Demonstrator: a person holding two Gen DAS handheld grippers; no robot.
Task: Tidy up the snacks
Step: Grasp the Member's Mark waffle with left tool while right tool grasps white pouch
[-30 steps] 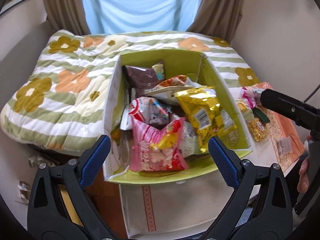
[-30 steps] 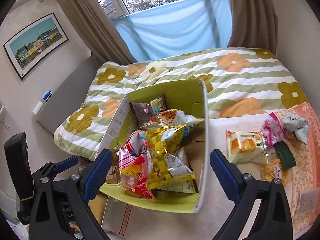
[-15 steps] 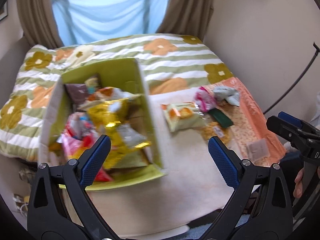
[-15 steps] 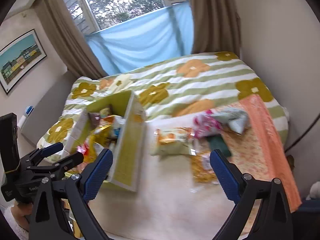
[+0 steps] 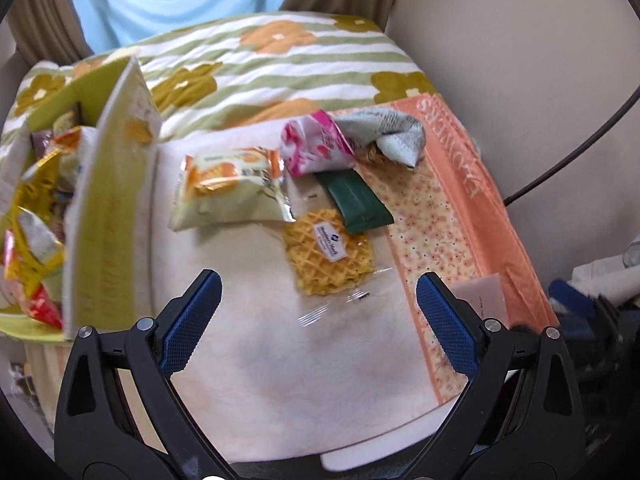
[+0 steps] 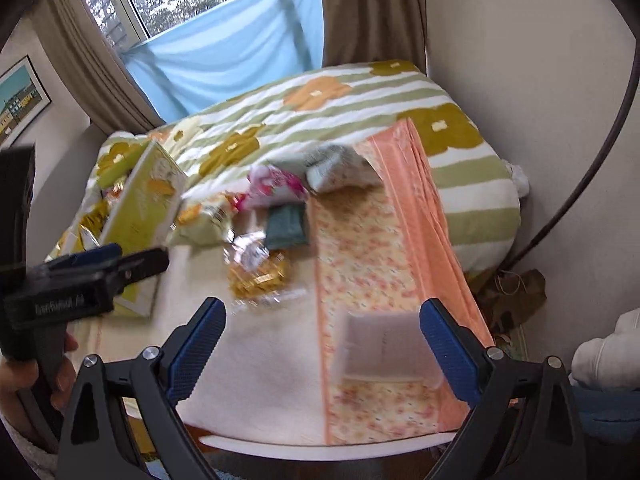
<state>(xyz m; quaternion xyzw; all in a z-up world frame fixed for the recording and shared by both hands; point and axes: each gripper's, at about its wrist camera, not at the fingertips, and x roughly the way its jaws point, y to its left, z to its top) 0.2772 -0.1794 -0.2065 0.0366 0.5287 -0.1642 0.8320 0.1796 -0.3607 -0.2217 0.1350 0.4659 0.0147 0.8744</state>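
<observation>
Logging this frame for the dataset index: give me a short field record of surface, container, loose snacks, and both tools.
surface: white tabletop with an orange floral cloth along one side
container: green cardboard box, already holding snack bags
loose snacks: orange-and-cream bag, pink-and-white bag, dark green flat packet, clear-wrapped yellow waffle, grey-white crumpled bag
left tool: open, empty, over the waffle
right tool: open, empty, over the cloth

Motion blur is smearing the waffle snack (image 6: 256, 270) and white card (image 6: 380, 344) — box (image 5: 108, 200) is running off-frame.
</observation>
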